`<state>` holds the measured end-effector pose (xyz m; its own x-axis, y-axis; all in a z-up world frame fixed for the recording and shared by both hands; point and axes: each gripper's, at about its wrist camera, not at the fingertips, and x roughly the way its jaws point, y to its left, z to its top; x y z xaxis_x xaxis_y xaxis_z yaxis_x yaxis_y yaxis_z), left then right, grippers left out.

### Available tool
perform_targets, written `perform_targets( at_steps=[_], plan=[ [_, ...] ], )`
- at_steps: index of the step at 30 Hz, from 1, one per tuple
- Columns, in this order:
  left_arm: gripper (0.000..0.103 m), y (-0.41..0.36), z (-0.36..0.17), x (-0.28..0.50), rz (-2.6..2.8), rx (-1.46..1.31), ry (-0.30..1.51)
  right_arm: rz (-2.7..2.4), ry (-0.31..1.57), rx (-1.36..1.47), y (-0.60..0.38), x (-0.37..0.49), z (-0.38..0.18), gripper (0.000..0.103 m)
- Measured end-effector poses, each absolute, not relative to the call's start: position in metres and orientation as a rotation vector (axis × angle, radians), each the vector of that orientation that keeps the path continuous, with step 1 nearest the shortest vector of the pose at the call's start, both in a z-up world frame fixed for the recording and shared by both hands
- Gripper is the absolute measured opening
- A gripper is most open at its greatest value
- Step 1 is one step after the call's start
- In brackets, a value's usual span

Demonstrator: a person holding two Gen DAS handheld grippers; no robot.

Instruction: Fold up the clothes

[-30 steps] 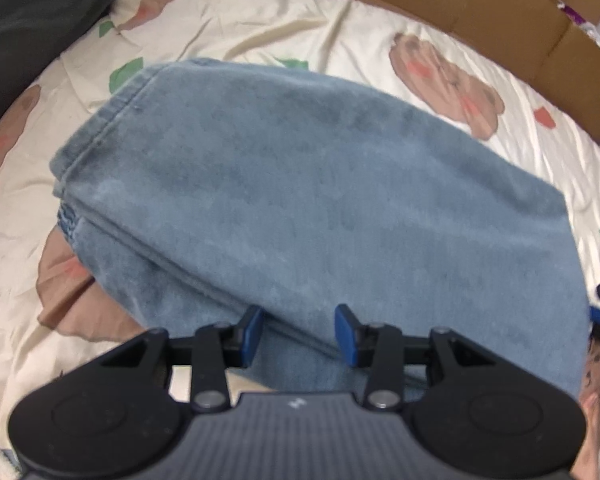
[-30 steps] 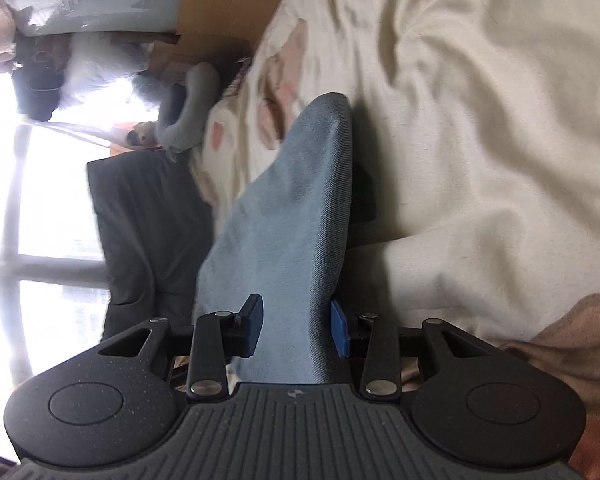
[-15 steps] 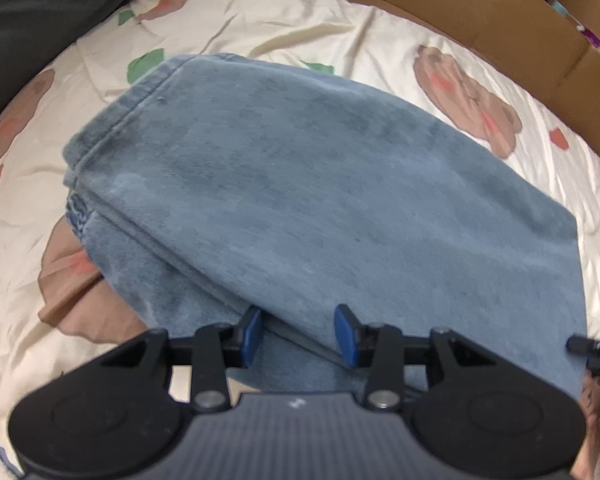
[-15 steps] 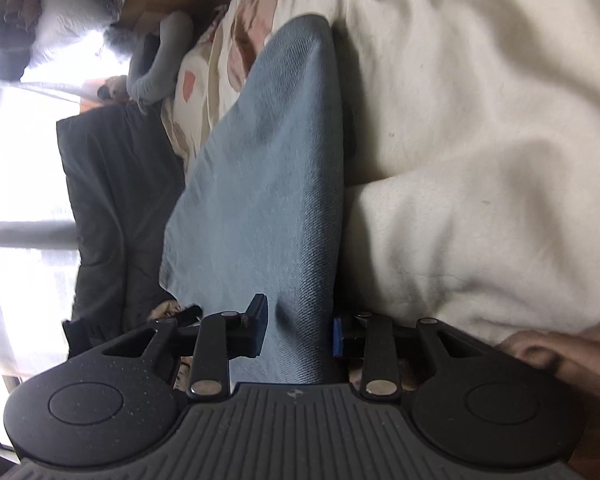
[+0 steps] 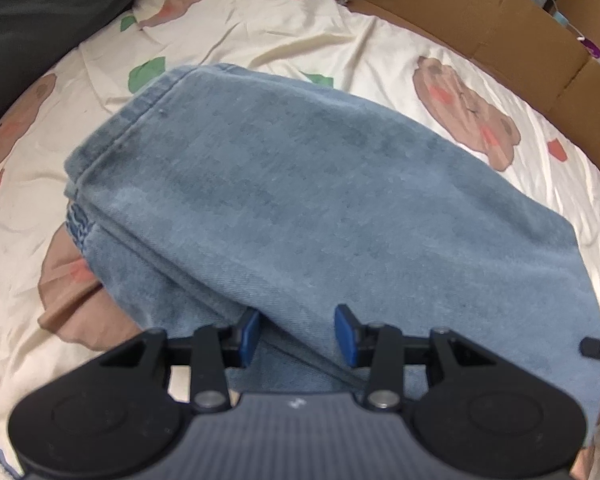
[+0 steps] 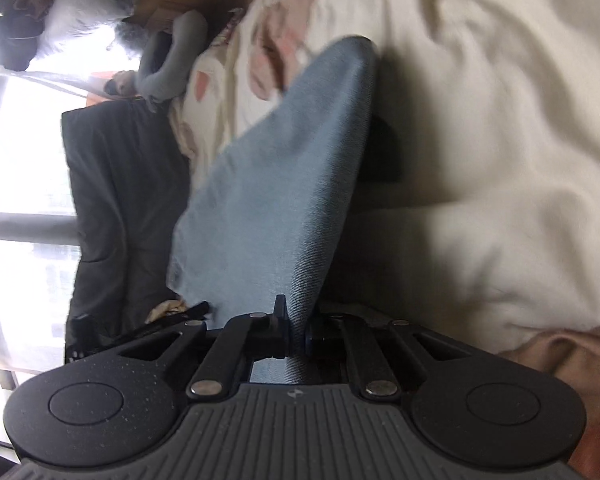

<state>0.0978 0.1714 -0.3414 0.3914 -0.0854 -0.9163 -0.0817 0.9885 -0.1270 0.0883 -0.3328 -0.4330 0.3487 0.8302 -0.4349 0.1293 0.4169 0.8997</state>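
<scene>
Denim, folded and blue, lies on the bed: your jeans (image 5: 320, 208) rest on the cream bear-print sheet (image 5: 260, 32), long axis running from 10 o'clock to 4 o'clock in the left wrist view, stitched hem end towards 10. Your left claw (image 5: 296, 334) tips steeply down over the near edge at 6 o'clock, its blue pads spread apart with the layered fold edge between them, not pressed on. Your right claw (image 6: 296, 338) points shallowly along the bed; its jaws have just been closing and now pinch the jeans' edge, the cloth rising from them towards 12 o'clock. Cardboard (image 5: 480, 12) lines the bed at 1 o'clock.
</scene>
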Motion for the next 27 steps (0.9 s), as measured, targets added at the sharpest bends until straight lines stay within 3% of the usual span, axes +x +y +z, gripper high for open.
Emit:
perform_targets(
  at_steps=[27],
  plan=[
    [0.043, 0.115, -0.335, 0.082, -0.299, -0.258, 1.305, 0.446, 1.11, 1.0, -0.466, 0.094, -0.395, 0.004]
  ],
)
